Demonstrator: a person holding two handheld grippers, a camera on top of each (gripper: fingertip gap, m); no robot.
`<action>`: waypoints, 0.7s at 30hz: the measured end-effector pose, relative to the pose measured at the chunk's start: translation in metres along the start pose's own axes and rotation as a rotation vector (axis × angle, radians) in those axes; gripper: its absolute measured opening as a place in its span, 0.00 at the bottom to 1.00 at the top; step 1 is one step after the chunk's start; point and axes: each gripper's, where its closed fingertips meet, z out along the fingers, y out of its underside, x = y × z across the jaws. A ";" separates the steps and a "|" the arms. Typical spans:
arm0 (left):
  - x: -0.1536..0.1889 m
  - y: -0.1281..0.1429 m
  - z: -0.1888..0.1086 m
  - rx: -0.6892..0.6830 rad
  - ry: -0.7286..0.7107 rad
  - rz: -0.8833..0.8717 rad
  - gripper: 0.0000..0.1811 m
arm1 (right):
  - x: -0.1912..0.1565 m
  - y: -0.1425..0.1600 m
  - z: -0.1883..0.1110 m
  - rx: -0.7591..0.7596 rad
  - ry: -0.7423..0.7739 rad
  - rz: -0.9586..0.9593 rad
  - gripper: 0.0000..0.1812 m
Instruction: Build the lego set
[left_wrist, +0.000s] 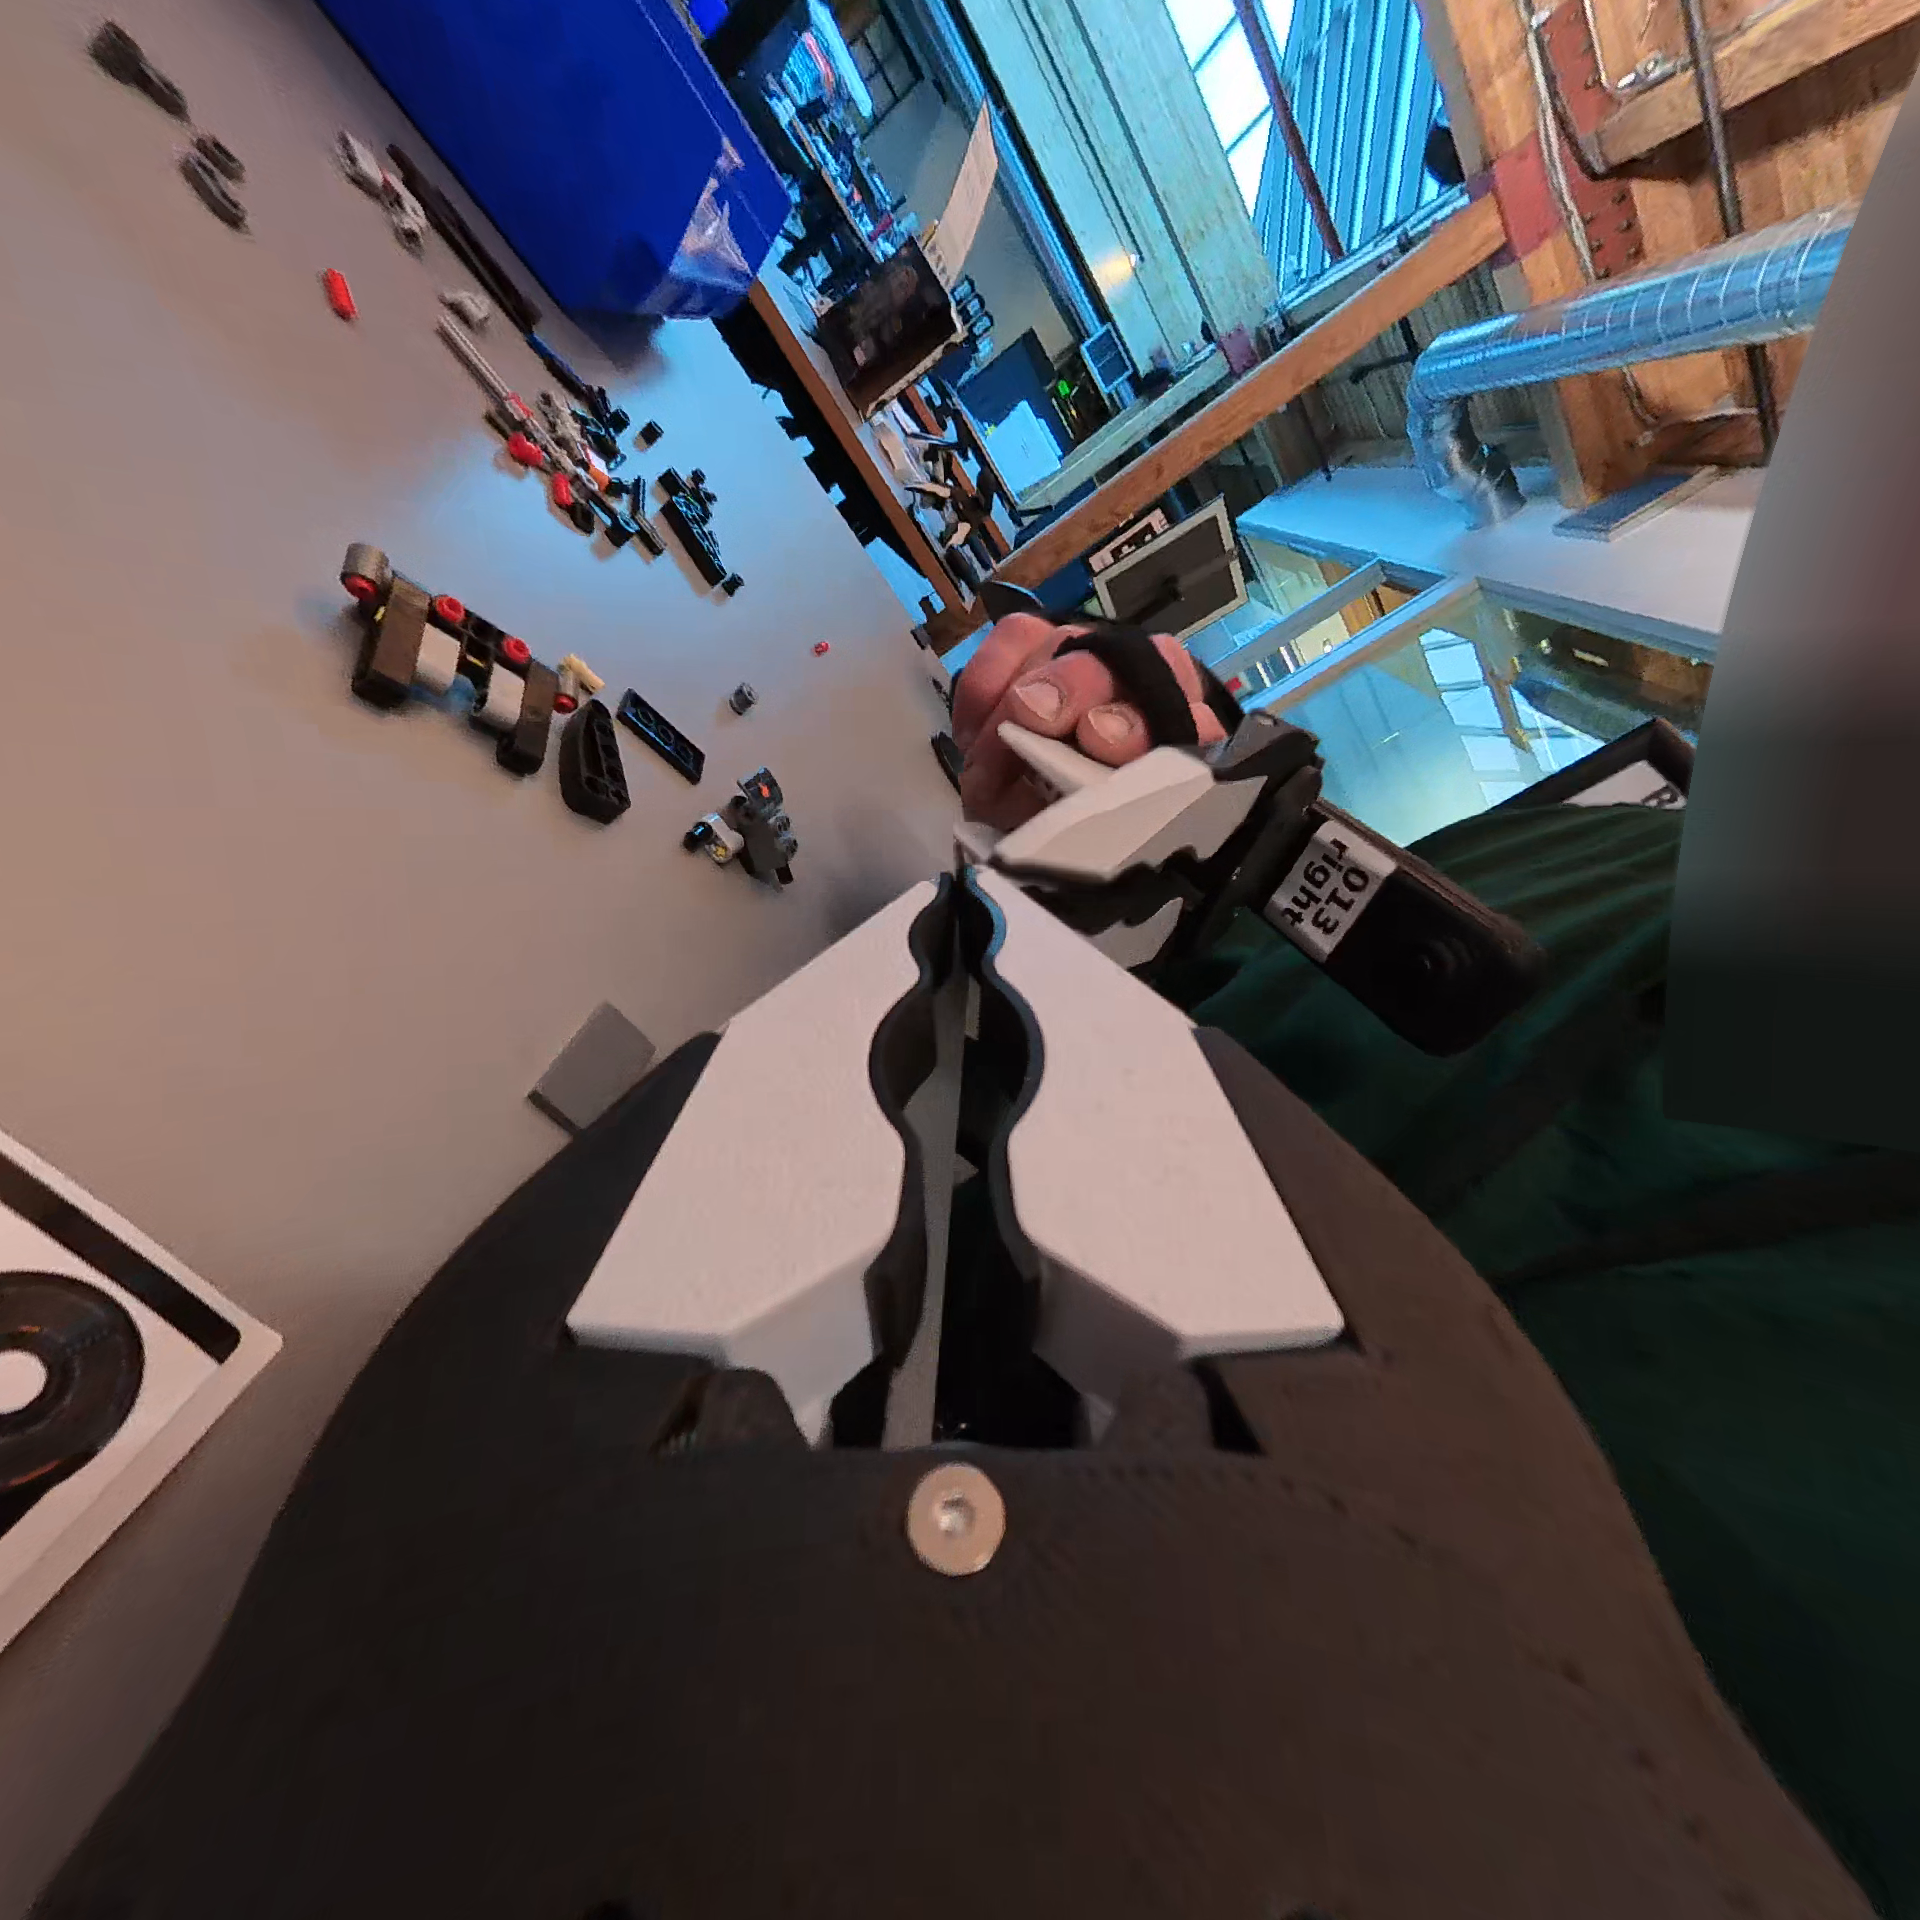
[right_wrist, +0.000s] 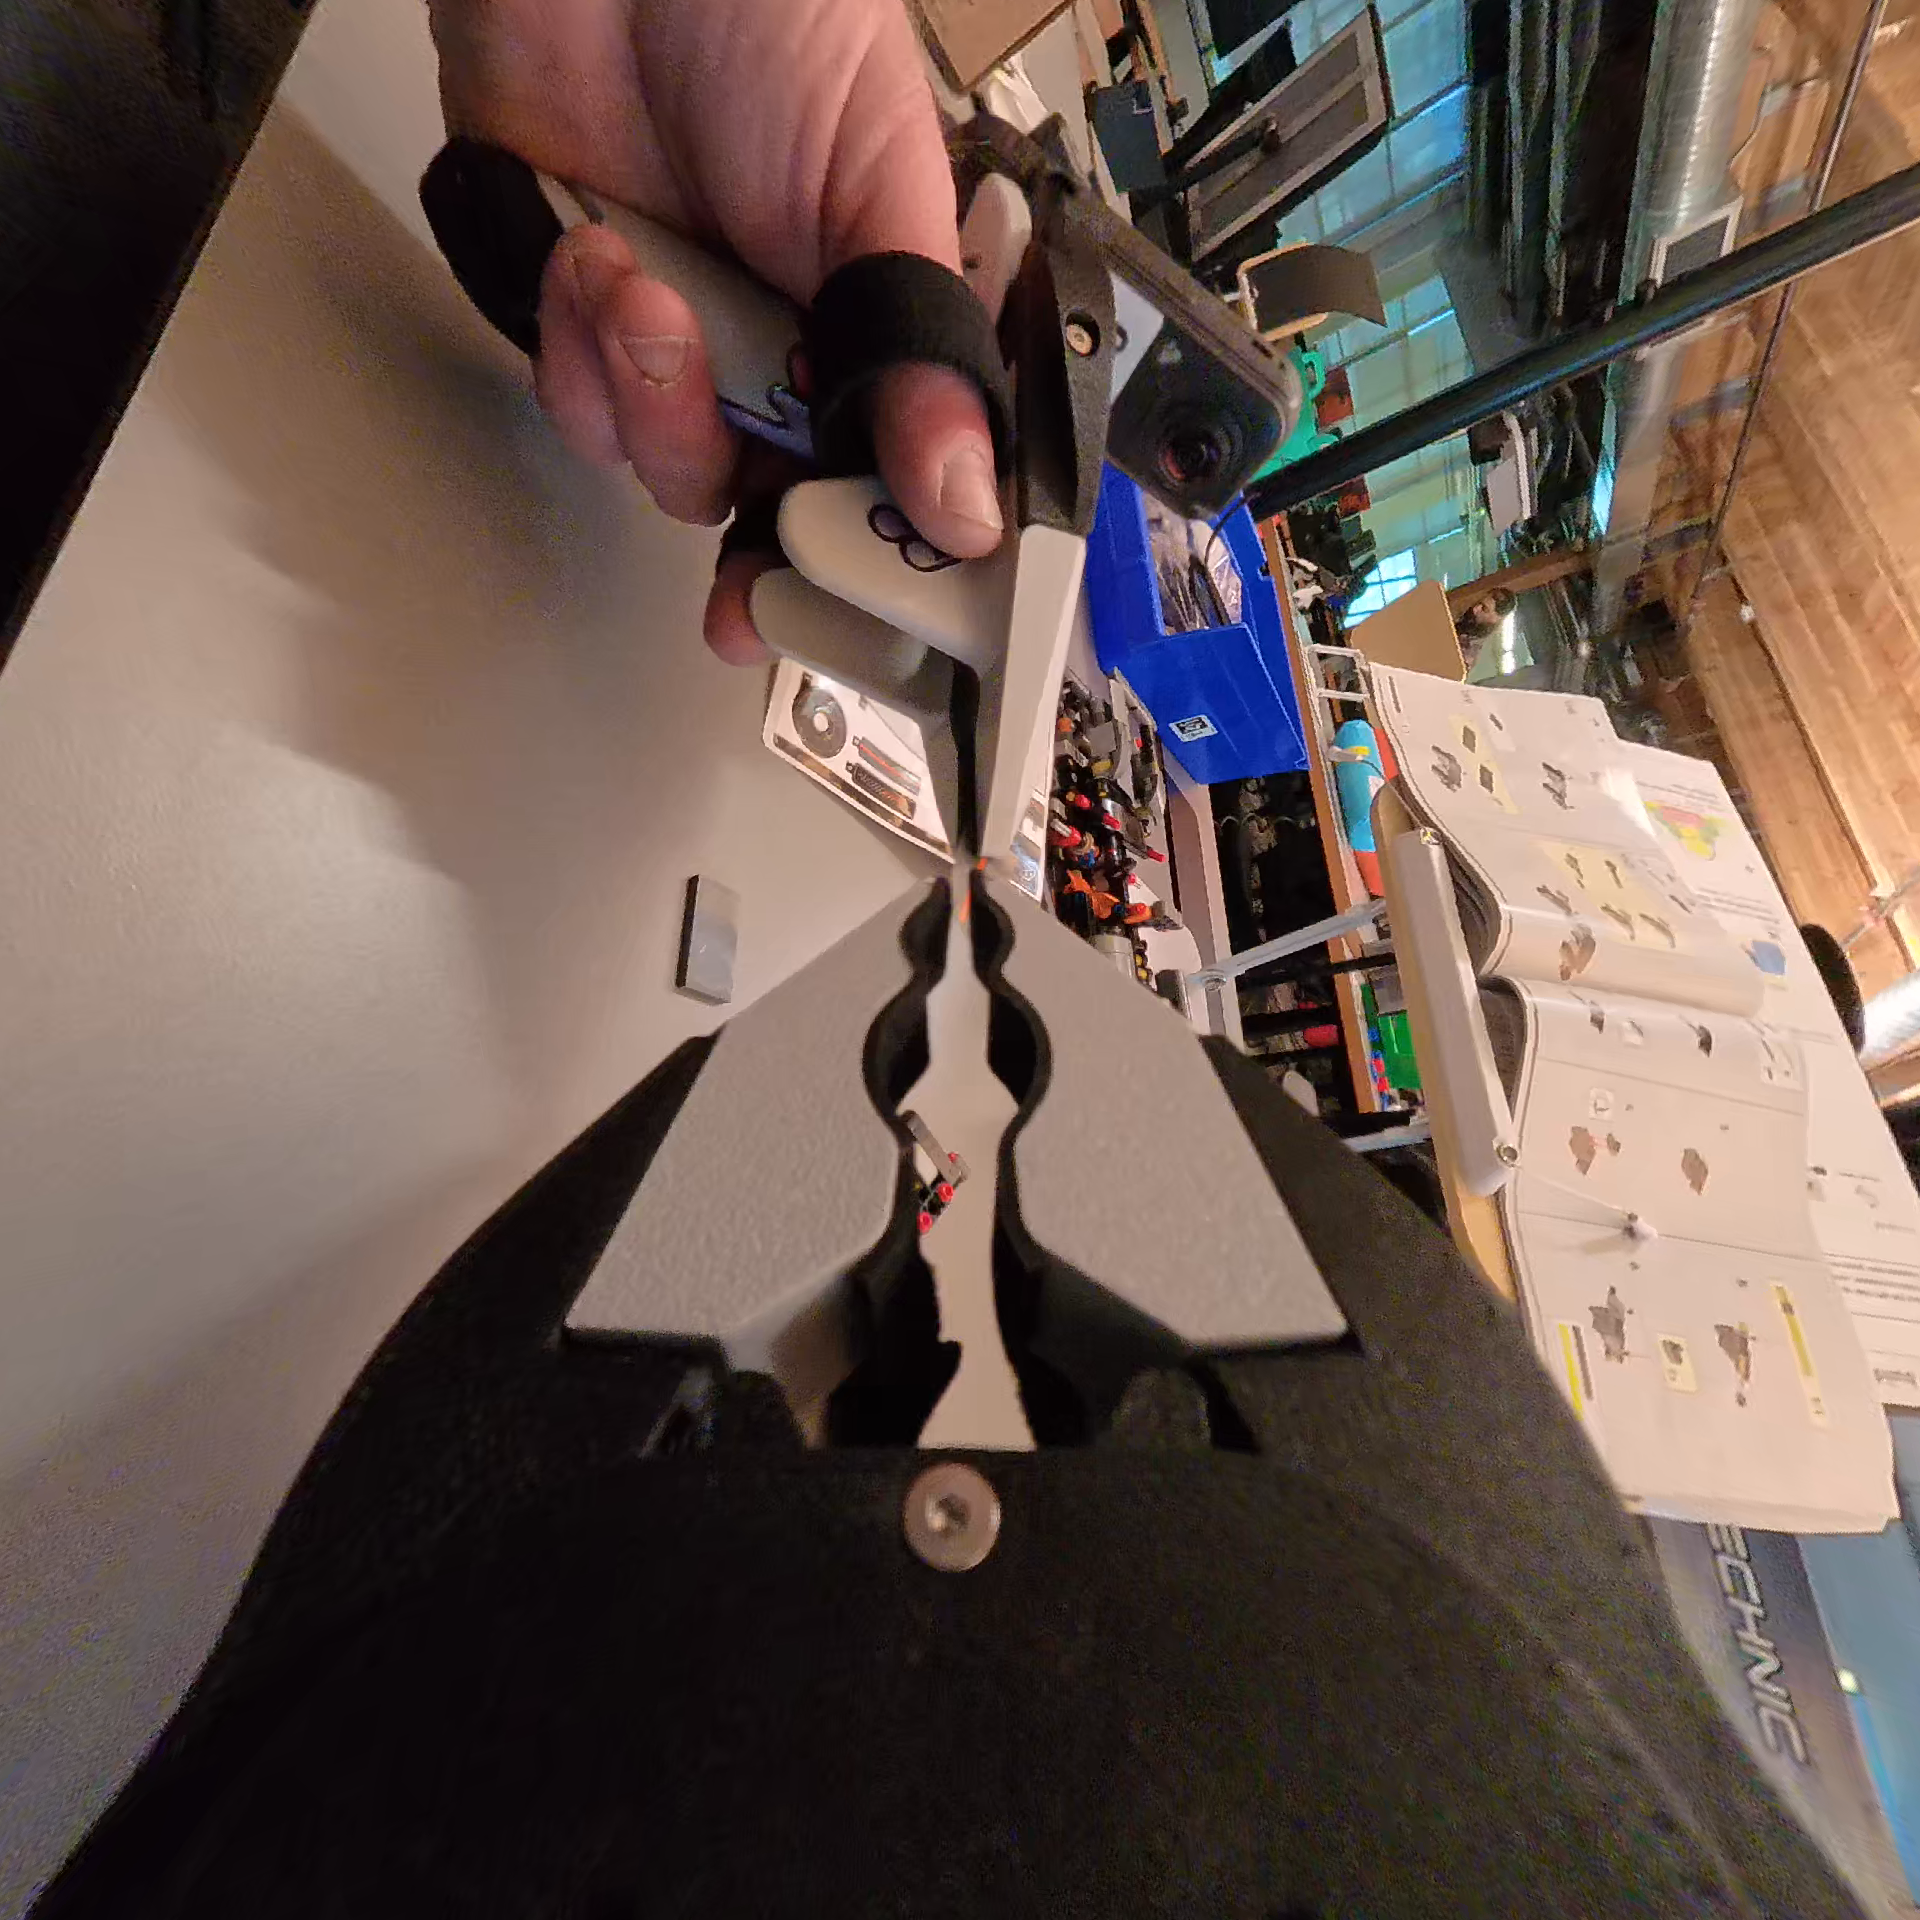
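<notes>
Both grippers are held above the table, tip to tip. In the right wrist view my right gripper is shut on a tiny orange piece at its very tip. The left gripper points down at it, jaws together. In the left wrist view my left gripper is shut, and nothing shows between its tips. The right gripper touches it from the right. A part-built black and grey assembly with red pins lies on the table; it also shows through the right gripper's jaw gap.
Loose pieces lie by a blue bin. Nearer are a black curved piece, a black plate, a small grey sub-assembly, a grey tile and a printed sheet. An open instruction booklet stands at the right. My left and right fingertips are right by each other.
</notes>
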 end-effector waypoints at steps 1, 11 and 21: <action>0.000 0.000 0.000 0.000 -0.016 0.027 0.00 | 0.002 0.001 0.000 -0.002 0.008 0.017 0.05; -0.002 -0.013 -0.009 0.103 -0.093 0.119 0.00 | 0.010 0.008 -0.010 0.023 -0.096 0.389 0.11; 0.010 -0.007 -0.002 0.086 -0.082 0.237 0.00 | 0.011 0.003 0.000 0.209 -0.441 1.152 0.07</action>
